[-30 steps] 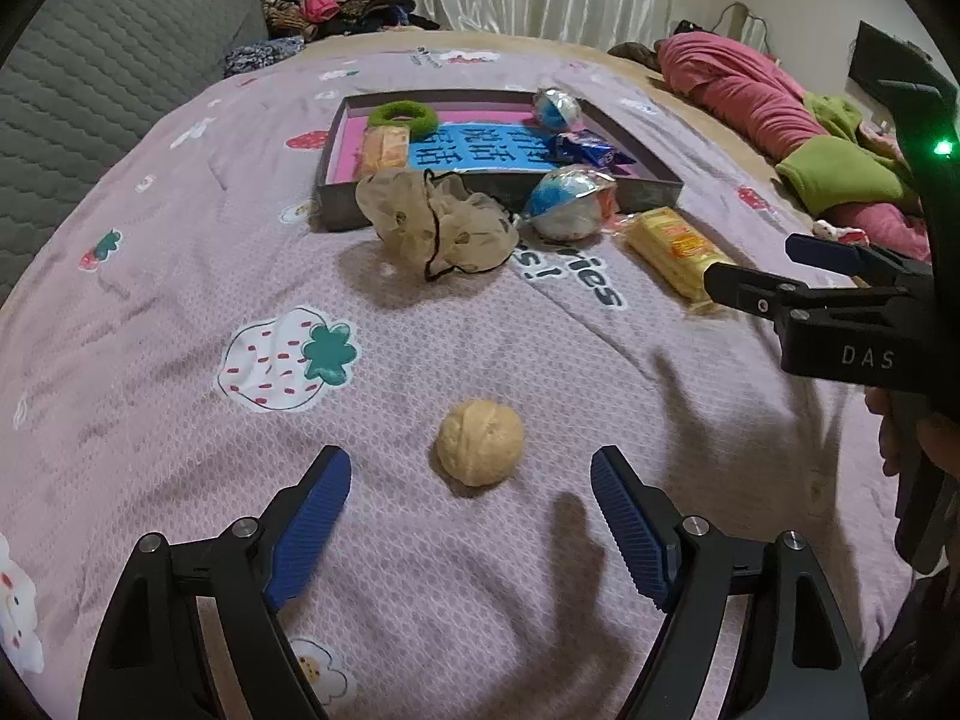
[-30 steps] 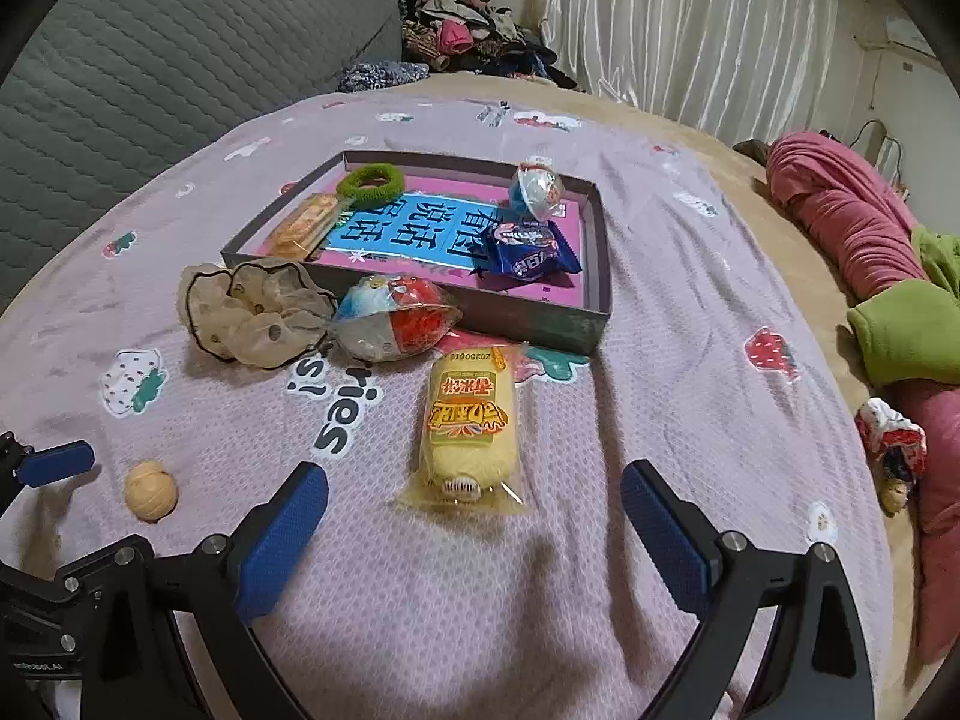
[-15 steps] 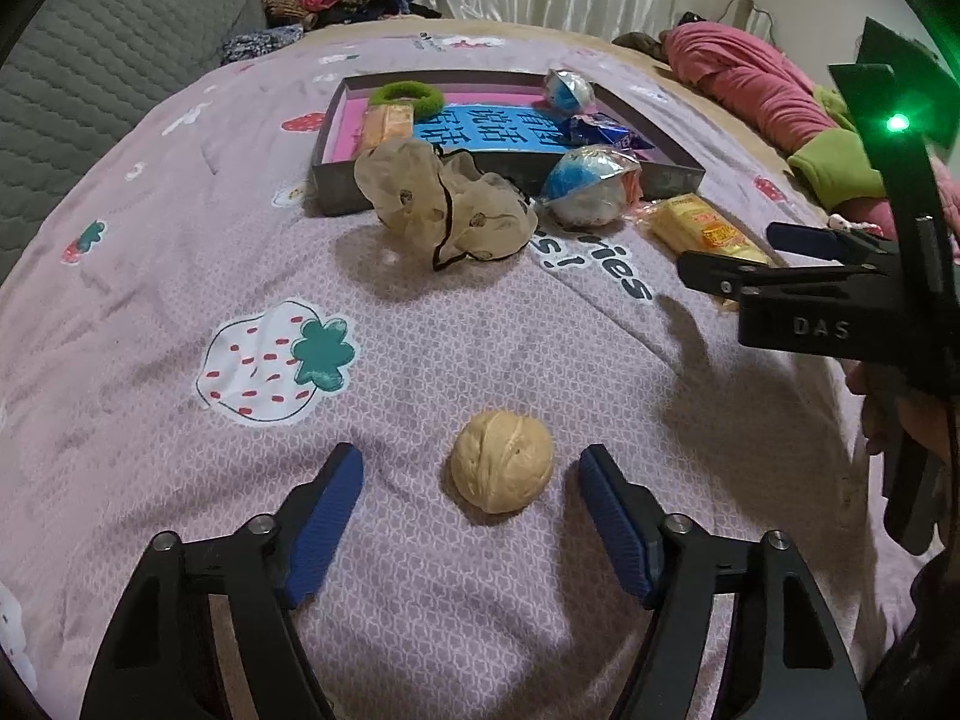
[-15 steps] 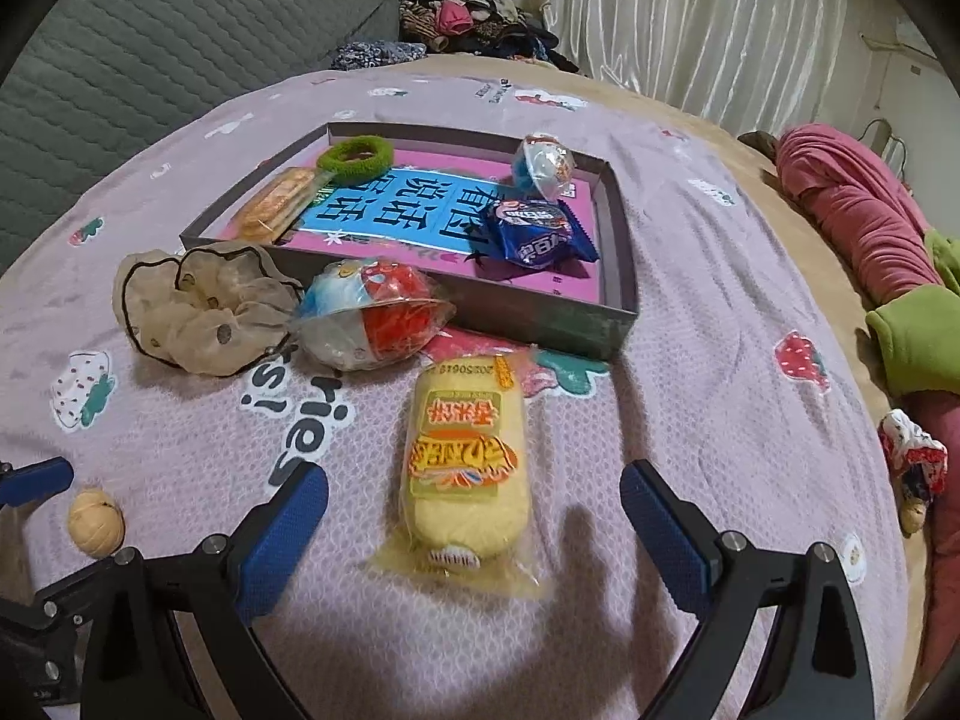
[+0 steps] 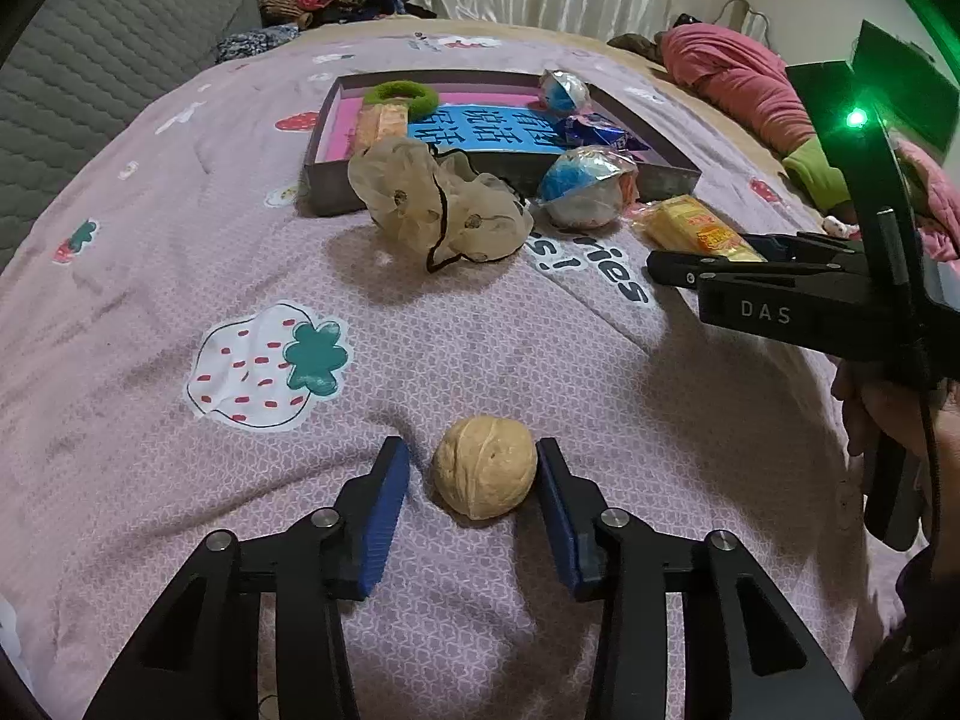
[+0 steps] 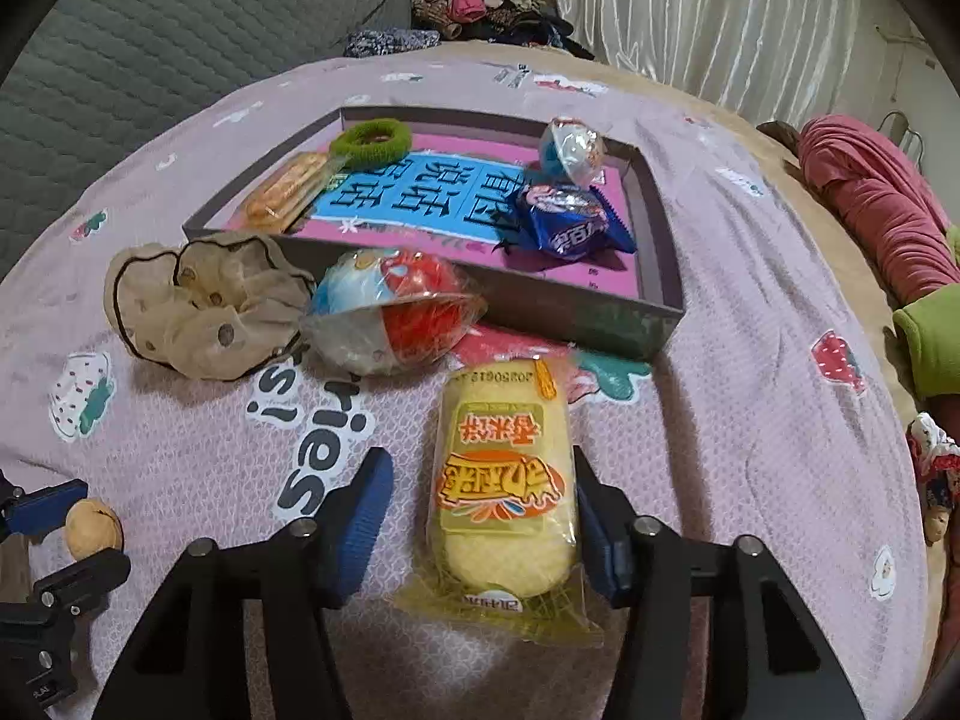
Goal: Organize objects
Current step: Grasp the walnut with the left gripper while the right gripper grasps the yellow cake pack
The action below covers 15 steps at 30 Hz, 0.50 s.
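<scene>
Glossy plastic snack wrapper (image 6: 503, 480) on matt woven cloth bedspread (image 6: 750, 360).

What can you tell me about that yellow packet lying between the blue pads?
The packet is a long, rounded yellow cake or bread sealed in clear crinkly plastic with an orange and yellow printed label. It lies flat on the bedspread, lengthwise toward the tray, just short of its near wall. The right gripper straddles it, jaws closing: the right pad is at the wrapper's edge, while a gap remains at the other pad.
</scene>
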Available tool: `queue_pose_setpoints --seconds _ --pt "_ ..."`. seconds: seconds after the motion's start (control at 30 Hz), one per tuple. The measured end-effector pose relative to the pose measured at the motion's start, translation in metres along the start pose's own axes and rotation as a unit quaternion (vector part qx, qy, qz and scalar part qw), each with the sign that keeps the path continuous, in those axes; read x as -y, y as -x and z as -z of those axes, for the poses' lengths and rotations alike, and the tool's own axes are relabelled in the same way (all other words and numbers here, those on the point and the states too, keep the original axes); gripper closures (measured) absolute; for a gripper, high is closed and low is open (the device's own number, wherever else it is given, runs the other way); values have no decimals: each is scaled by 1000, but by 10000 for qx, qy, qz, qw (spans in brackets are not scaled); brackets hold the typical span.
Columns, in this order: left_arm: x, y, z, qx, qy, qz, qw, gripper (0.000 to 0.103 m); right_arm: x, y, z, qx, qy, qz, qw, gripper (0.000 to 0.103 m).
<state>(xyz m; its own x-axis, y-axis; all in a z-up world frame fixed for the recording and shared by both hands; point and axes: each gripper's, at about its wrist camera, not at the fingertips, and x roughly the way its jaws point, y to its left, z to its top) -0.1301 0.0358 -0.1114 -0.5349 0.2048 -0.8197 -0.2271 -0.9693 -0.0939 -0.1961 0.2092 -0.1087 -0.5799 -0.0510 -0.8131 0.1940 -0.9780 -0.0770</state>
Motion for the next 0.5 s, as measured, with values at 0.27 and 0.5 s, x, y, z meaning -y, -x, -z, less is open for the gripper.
queue_pose_setpoints --seconds 0.27,0.5 --pt "3 1 1 28 -36 -35 10000 69 0 8 3 53 -60 -115 9999 63" --pt "0 5 -2 116 63 0 9999 69 -8 25 7 162 -1 -286 9995 63"
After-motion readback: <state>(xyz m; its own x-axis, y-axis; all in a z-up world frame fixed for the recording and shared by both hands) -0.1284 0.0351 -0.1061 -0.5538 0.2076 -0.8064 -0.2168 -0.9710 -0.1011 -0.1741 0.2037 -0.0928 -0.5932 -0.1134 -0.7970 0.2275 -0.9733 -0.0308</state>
